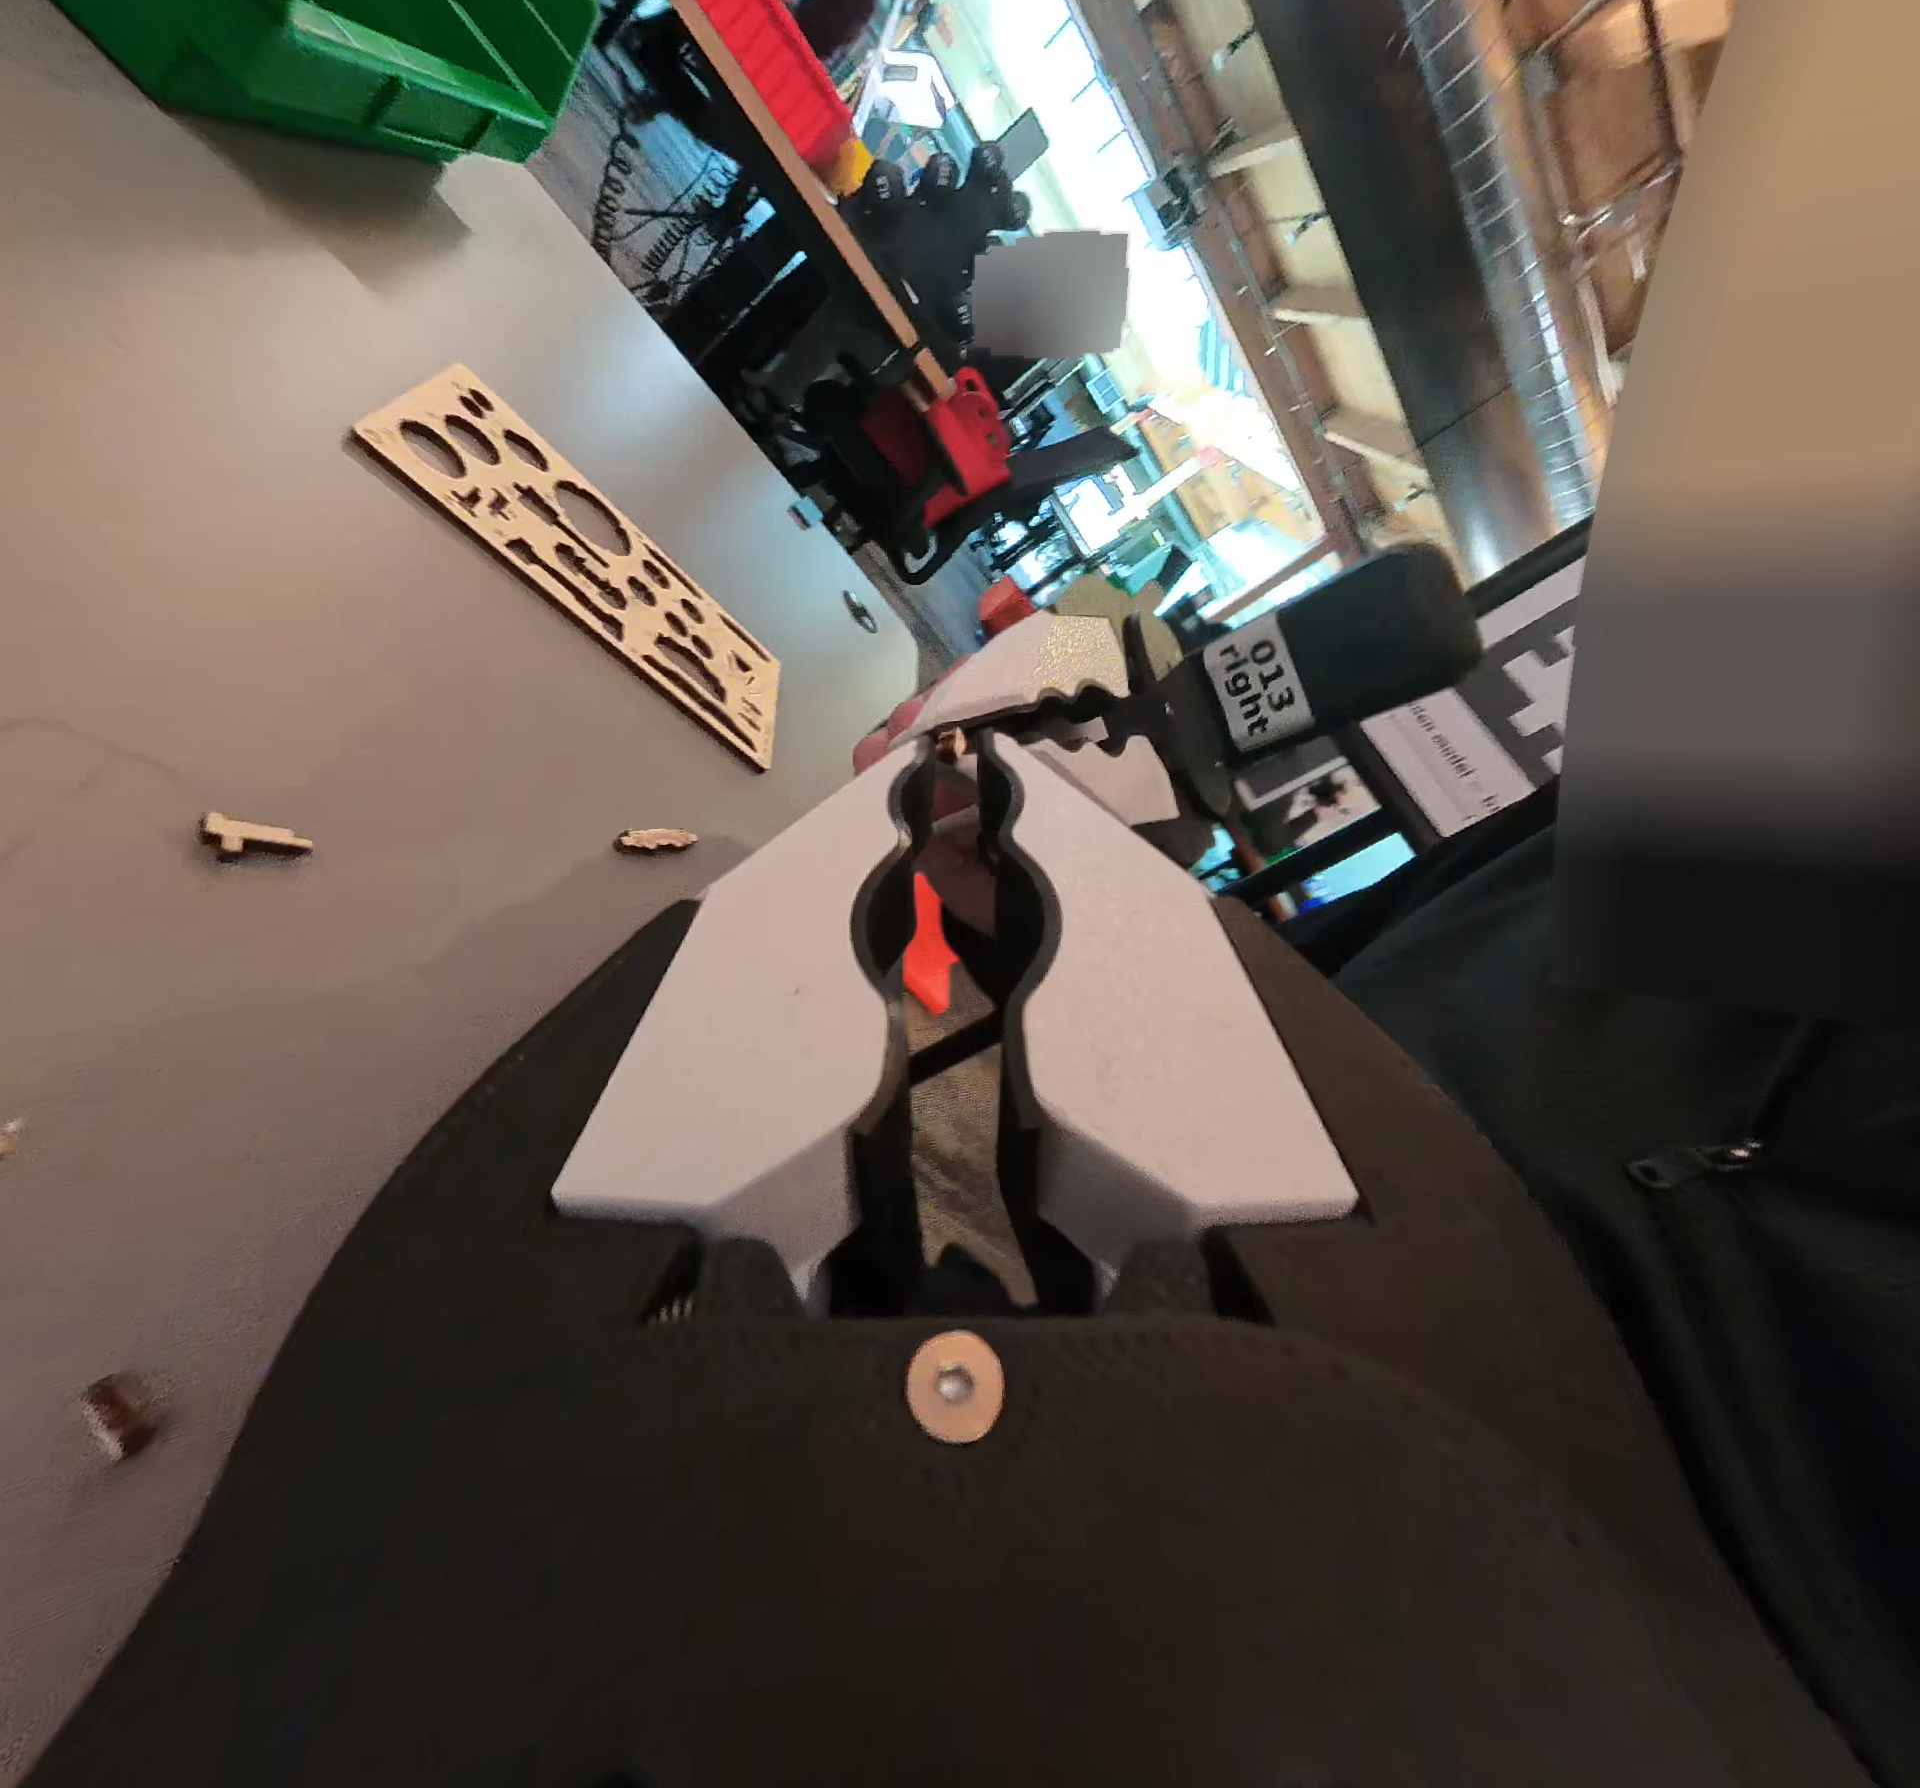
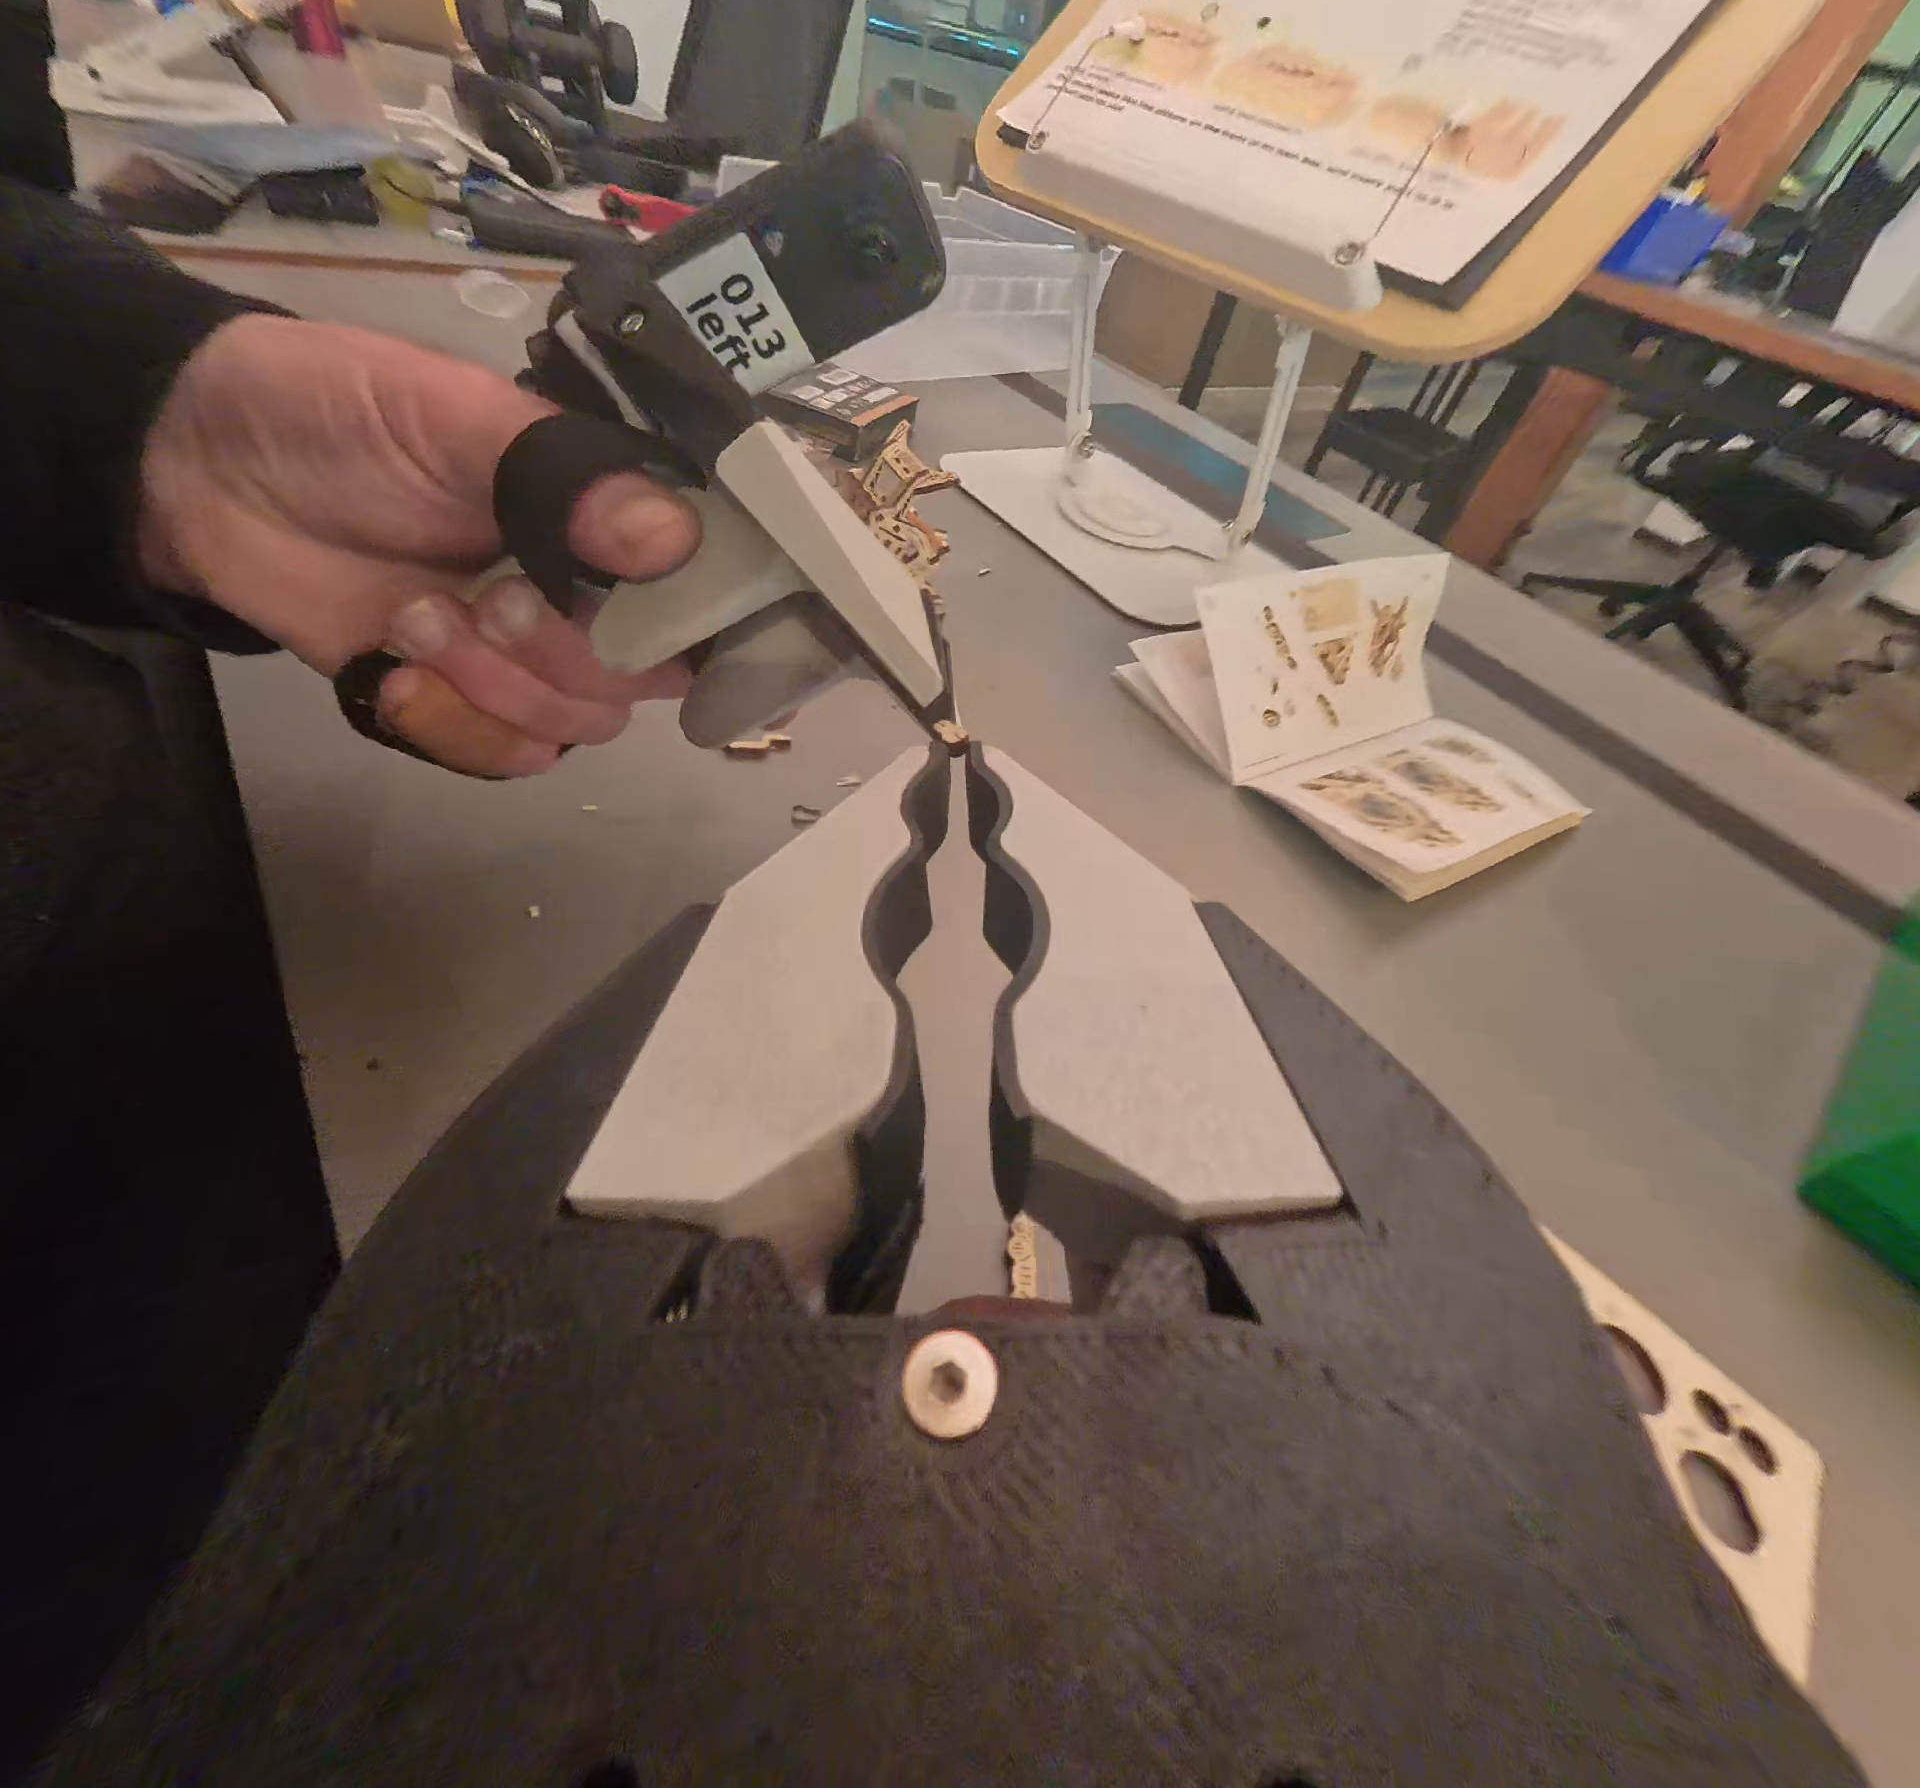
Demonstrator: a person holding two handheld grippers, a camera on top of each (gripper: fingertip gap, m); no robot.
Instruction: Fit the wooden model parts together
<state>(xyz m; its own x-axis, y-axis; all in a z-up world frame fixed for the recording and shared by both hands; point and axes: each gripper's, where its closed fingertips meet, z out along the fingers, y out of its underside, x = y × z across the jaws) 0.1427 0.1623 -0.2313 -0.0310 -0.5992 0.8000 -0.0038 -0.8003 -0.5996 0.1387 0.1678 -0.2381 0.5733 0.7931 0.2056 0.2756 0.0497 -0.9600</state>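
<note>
A tiny wooden part [image 2: 951, 732] sits where both grippers' tips meet, above the grey table [image 2: 1299, 1011]. My right gripper [image 2: 952, 753] is nearly shut with the part between its tips. My left gripper [image 2: 938, 694] comes down from the upper left, held by a hand [image 2: 364, 512], and its tips close on the same part. In the left wrist view the part [image 1: 945, 746] shows between my left gripper's tips [image 1: 951, 753], with the right gripper [image 1: 1039, 689] across it from the right. A partly built wooden model [image 2: 899, 502] stands on the table behind the left gripper.
A wooden sheet with cut-outs [image 1: 582, 575] lies on the table, with loose parts [image 1: 255, 836] [image 1: 655, 839] near it. A green bin [image 1: 312, 3] stands at the table's far corner. An open booklet [image 2: 1351, 751] and an instruction stand [image 2: 1351, 76] are at the right.
</note>
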